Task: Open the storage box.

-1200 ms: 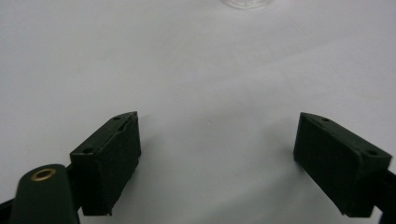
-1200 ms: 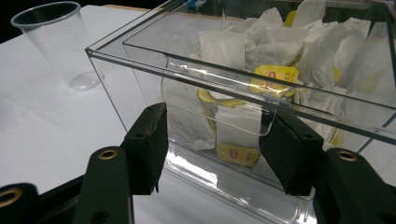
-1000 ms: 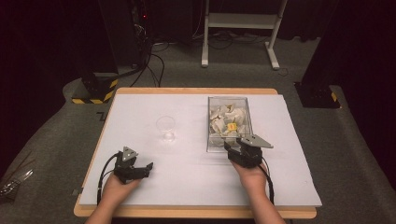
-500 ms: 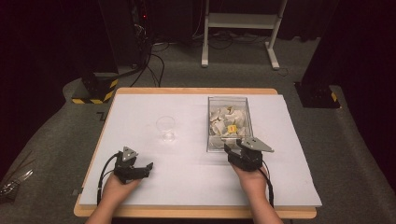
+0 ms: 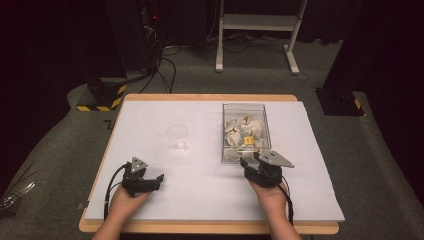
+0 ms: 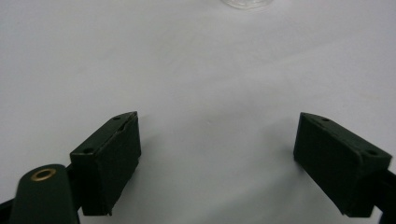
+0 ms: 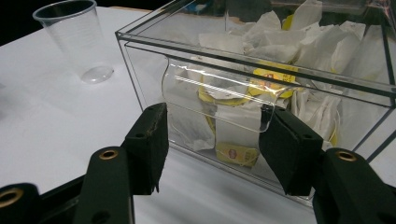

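Since a second ago the right hand-held gripper (image 5: 251,163) has barely shifted, jaws half open at the clear box (image 5: 245,131) of tea bags (image 7: 280,79), perhaps touching its handle. The left hand-held gripper (image 5: 154,179) rests wide open, empty, on the white-covered bench (image 5: 200,200), the plastic cup (image 5: 177,137) ahead; grey carpet surrounds.

No legible text anywhere. Yellow tags (image 7: 232,153) on the tea bags (image 7: 322,46) inside the clear box (image 7: 144,65) carry a small red mark, too blurred to read; one such tag (image 5: 248,141) shows in the high view near the box's 6 o'clock end. A dark mark on the table edge (image 5: 108,122), at 9 o'clock from the cup (image 5: 177,137), might be a letter; can't make it out. Yellow-black hazard stripes on the floor base (image 5: 102,100) at 10 o'clock, no wording.
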Demonstrator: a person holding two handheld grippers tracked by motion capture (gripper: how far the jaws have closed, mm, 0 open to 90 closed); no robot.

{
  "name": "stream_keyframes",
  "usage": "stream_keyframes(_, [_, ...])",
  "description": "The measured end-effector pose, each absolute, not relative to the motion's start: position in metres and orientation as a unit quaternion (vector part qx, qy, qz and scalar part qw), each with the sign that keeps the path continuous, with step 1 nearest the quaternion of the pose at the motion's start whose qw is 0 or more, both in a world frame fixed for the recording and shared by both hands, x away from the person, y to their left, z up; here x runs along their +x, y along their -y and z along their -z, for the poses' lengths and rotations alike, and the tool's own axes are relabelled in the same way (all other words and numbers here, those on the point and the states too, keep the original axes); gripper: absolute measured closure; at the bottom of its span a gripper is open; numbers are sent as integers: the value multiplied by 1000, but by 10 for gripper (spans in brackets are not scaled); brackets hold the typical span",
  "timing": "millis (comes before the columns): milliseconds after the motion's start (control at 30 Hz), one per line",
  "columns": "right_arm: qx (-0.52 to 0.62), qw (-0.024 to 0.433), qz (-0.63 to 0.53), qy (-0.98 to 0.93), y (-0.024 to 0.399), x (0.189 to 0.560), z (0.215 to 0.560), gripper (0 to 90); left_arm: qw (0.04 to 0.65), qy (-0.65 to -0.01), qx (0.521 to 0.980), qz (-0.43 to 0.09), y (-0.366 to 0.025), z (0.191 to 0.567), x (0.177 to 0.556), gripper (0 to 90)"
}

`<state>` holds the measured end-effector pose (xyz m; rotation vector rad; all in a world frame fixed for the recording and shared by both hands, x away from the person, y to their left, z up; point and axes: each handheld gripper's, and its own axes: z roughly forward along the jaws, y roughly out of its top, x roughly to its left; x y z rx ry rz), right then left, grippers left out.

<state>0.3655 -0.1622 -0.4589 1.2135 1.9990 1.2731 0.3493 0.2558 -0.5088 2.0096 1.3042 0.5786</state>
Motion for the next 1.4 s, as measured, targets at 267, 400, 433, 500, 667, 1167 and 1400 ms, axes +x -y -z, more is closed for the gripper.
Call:
stream_keyframes(267, [442, 237, -466, -729, 163, 355, 459, 432, 332, -499, 769, -221, -256, 509, 349, 151])
stream_keyframes(400, [441, 237, -467, -729, 163, 352, 459, 432, 332, -499, 769, -221, -256, 509, 349, 151])
stream_keyframes(433, [441, 236, -467, -730, 163, 351, 459, 432, 332, -499, 769, -221, -256, 509, 349, 151])
stream_keyframes(500, [440, 236, -468, -729, 164, 349, 460, 432, 332, -499, 769, -222, -256, 509, 349, 151])
stream_keyframes(667, [438, 235, -468, -731, 165, 344, 459, 432, 332, -499, 769, -221, -256, 509, 349, 151])
stream_keyframes(1167, [429, 236, -462, -740, 166, 331, 458, 432, 332, -499, 769, -222, -256, 509, 349, 151])
stream_keyframes(1400, [425, 238, -461, -742, 166, 324, 459, 432, 332, -499, 769, -222, -256, 509, 349, 151])
